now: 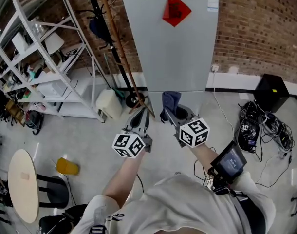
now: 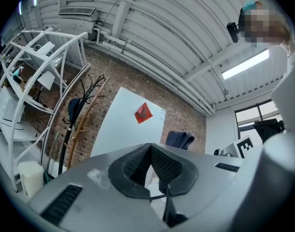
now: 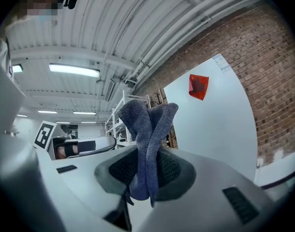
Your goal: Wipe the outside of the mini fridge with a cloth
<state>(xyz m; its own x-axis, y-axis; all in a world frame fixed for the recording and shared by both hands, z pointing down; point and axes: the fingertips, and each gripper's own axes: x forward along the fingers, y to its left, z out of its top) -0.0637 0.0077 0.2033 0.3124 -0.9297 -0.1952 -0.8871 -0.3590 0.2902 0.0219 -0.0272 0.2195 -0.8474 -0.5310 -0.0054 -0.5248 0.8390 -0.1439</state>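
Observation:
The grey mini fridge stands against the brick wall, a red diamond sticker near its top; it also shows in the left gripper view as the fridge and in the right gripper view as the fridge. My right gripper is shut on a folded blue-grey cloth, which sticks up between its jaws as the cloth, a short way in front of the fridge's lower part. My left gripper is held beside it, jaws shut with nothing between them, tips at the gripper.
A white shelving rack stands at the left. A wooden coat stand leans beside the fridge. A white canister sits on the floor. Cables and a black box lie at the right. A round table and a yellow object are lower left.

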